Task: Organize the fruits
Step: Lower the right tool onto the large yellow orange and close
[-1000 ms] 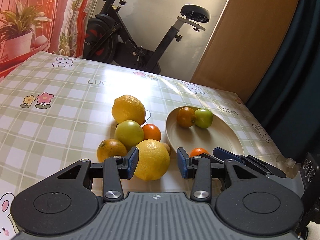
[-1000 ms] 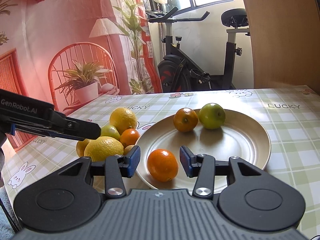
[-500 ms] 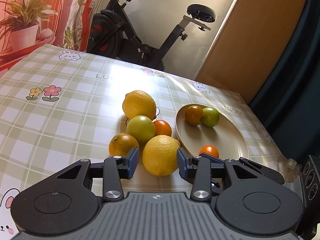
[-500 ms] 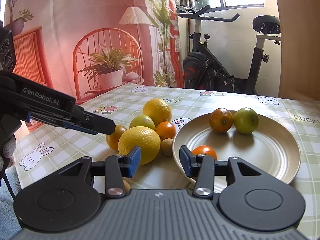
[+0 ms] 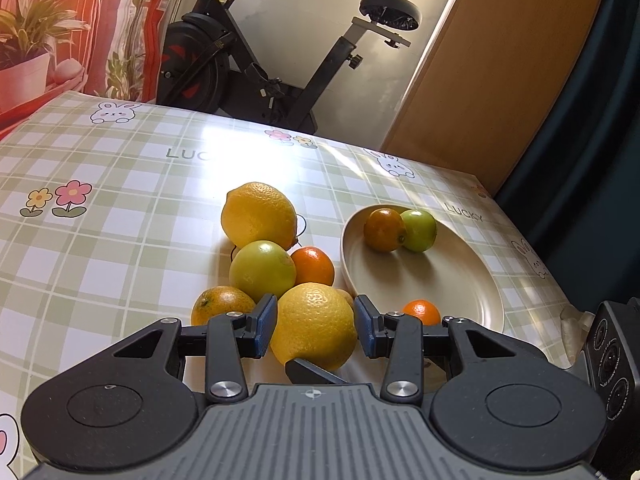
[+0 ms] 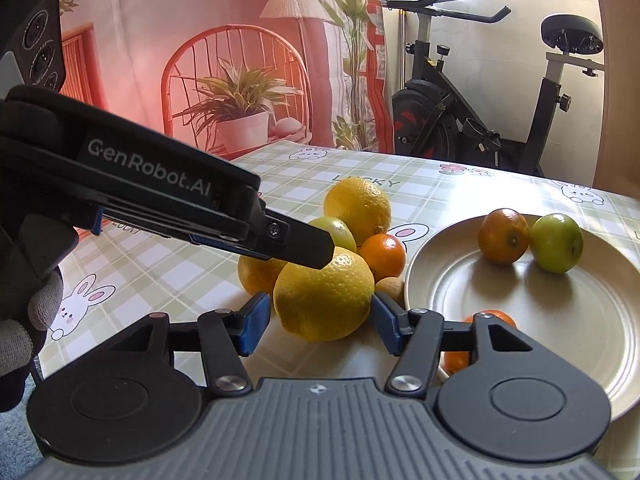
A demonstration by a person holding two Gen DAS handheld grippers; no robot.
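We count eight fruits. Nearest, a pebbly big yellow citrus (image 6: 324, 294) lies on the checked tablecloth (image 5: 120, 216), long axis roughly crosswise, between the spread fingers of our right gripper (image 6: 318, 322) and left gripper (image 5: 315, 326); neither grips it. Around it sit a dull orange (image 5: 220, 304), a smooth green fruit (image 5: 262, 268), a glossy small orange (image 5: 314, 266) and a second yellow citrus (image 5: 258, 214). The round beige plate (image 6: 560, 320) carries three: a mandarin (image 5: 422, 312), a dark orange (image 6: 504, 236), a green apple (image 6: 556, 242).
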